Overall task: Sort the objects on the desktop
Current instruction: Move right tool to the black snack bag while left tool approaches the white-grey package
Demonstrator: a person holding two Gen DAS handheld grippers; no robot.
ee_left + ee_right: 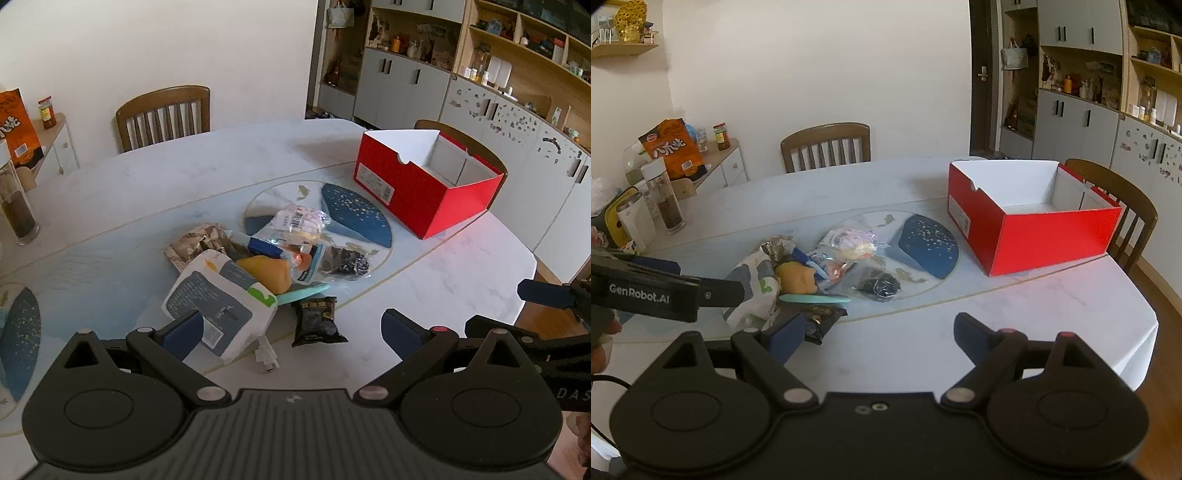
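Left tongs (291, 328) gaping wide, empty, blue pads hovering over crinkly white pouch (218, 299) and glossy black snack packet (316, 321). Right tongs (879, 336) also spread, nothing between them. Messy heap mid-worktop (1015, 317): orange rounded plush thing (266, 273), teal flat stick (303, 293), clear barcode bag (299, 221). Red cardboard box (417, 192), white inside, open, sits well apart to right of heap
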